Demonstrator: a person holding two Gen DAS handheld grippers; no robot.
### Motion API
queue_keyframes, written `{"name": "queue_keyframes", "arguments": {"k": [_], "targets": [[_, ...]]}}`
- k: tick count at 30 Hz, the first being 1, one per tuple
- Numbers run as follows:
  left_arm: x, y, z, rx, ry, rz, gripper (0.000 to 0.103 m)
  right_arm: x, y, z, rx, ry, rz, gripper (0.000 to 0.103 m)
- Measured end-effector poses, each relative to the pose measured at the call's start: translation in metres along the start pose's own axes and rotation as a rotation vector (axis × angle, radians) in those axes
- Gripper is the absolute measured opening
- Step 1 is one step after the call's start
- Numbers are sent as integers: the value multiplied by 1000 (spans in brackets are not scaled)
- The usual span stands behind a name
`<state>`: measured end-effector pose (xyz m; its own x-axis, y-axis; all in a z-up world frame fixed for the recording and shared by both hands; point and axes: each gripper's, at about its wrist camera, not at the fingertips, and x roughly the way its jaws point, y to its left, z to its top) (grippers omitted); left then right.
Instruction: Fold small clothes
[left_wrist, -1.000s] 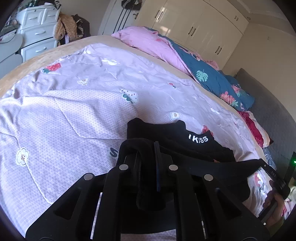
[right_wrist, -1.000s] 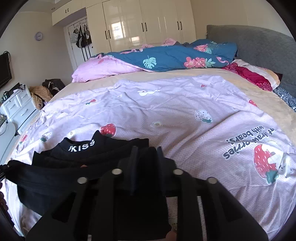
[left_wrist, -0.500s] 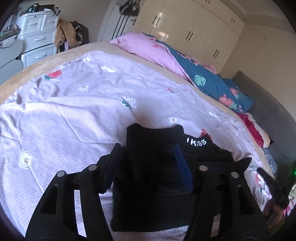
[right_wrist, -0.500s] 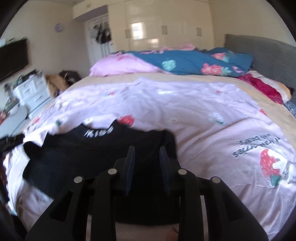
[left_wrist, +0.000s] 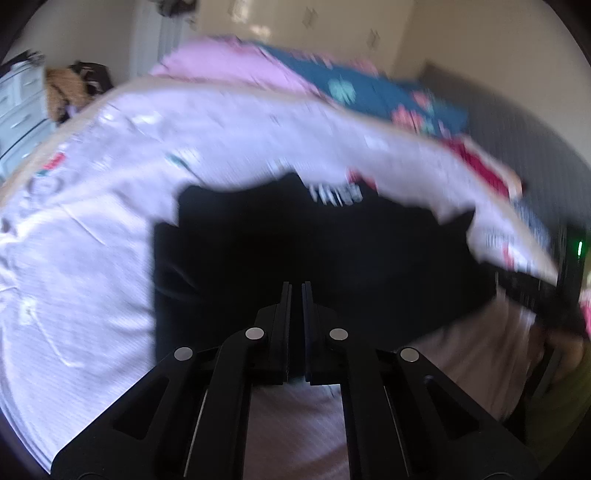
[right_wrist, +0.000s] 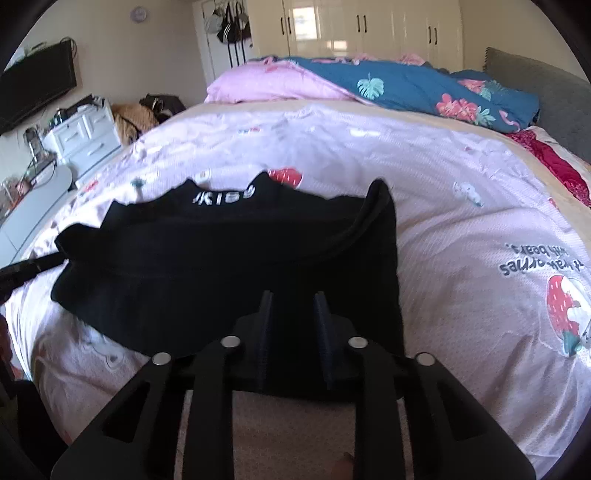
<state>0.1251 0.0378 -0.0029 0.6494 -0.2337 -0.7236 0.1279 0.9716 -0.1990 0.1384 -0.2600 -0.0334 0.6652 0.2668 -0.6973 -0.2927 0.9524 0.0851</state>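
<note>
I am looking at the black top (right_wrist: 229, 266) lying folded on the pale pink bedspread (right_wrist: 461, 206) near the bed's front edge, its white-lettered collar pointing toward the pillows. My left gripper (left_wrist: 296, 286) is hovering over the cloth with its fingers pressed together, nothing visibly between them; that view is blurred. My right gripper (right_wrist: 293, 295) is sitting over the garment's near right corner, its fingers a narrow gap apart and just closing; I cannot tell whether cloth is pinched. A white drawer unit (right_wrist: 83, 134) is standing beside the bed with clutter on top.
</note>
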Motion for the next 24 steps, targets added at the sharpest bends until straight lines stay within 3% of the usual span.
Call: {"name": "queue_keyframes", "arguments": {"k": [3, 6, 9, 24], "targets": [[17, -5, -7, 18, 47, 57, 3, 8, 4, -2, -11, 16, -12, 20], [20, -2, -7, 18, 33, 92, 15, 17, 6, -3, -31, 29, -50, 20], [22, 3, -7, 29, 26, 146, 17, 29, 3, -2, -32, 45, -80, 20], [55, 44, 37, -95, 38, 183, 18, 76, -6, 46, 15, 44, -84, 20]]}}
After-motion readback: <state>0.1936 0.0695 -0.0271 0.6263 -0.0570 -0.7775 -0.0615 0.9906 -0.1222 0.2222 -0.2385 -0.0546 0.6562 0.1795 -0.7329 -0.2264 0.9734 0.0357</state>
